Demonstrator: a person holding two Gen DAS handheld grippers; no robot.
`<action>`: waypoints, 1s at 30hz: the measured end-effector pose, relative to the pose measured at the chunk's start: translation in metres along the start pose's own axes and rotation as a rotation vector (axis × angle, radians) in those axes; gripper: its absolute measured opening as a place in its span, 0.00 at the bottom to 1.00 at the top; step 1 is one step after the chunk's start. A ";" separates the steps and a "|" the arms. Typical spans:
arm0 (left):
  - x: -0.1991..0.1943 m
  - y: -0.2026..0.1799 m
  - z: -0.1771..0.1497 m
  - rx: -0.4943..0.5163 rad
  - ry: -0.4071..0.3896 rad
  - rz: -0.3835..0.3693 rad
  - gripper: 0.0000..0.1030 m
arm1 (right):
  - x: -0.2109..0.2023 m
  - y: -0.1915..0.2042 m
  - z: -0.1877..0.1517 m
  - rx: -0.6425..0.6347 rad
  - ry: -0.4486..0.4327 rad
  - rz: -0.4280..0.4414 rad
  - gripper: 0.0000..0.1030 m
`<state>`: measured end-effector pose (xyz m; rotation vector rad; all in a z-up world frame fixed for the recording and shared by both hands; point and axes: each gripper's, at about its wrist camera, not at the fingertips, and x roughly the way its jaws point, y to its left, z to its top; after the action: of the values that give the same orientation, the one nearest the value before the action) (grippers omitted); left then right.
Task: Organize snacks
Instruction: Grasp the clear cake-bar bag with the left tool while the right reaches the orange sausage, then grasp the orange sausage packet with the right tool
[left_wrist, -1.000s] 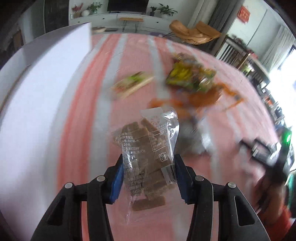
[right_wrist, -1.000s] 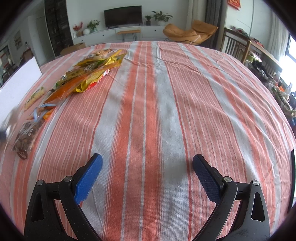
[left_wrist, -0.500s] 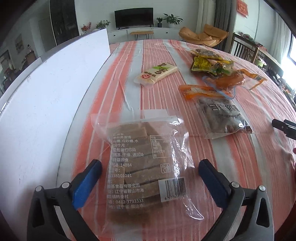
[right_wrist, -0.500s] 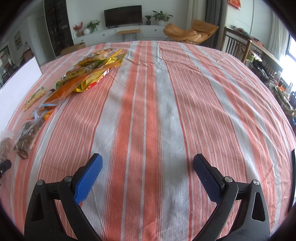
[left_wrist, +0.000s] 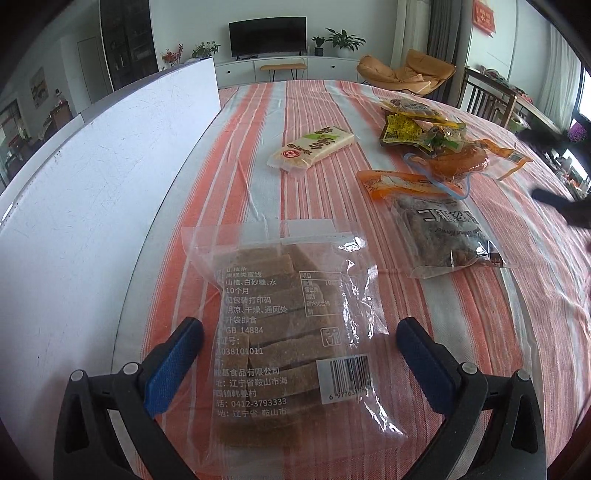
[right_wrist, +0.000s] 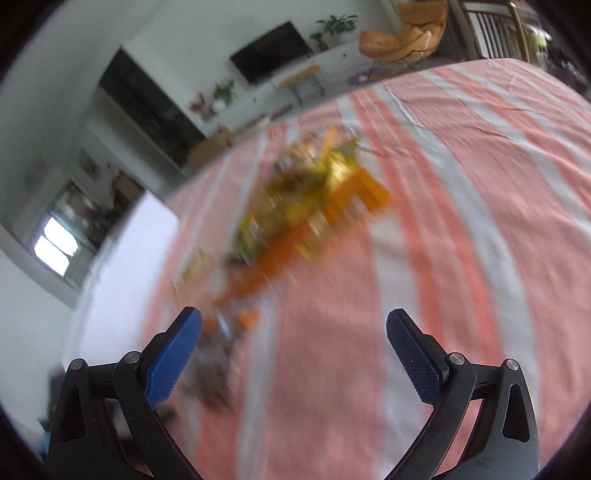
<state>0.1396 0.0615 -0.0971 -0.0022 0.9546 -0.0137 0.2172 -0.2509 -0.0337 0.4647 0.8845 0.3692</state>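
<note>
Left wrist view: left gripper (left_wrist: 300, 349), jaws spread wide and clear of the clear packet of brown bars (left_wrist: 291, 339), which lies flat on the tabletop (left_wrist: 480, 332) between them, long axis running away from the camera; right gripper (right_wrist: 293, 345) also open and empty.

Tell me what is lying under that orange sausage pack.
The orange sausage pack lies on a yellow-green snack pack at its far side and on an orange flat pouch at its near side. What sits beneath its middle is covered.
</note>
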 end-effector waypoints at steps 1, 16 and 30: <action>0.000 0.000 0.000 0.000 0.000 0.000 1.00 | 0.007 0.003 0.007 0.018 -0.015 0.000 0.98; -0.001 0.000 0.000 0.001 0.000 0.000 1.00 | -0.007 -0.035 0.009 -0.011 0.098 -0.043 0.08; 0.000 0.000 0.000 0.002 0.000 0.000 1.00 | -0.080 -0.084 0.018 -0.001 0.041 -0.467 0.83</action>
<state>0.1392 0.0614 -0.0970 -0.0003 0.9547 -0.0150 0.1949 -0.3647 -0.0162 0.2383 1.0011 -0.0489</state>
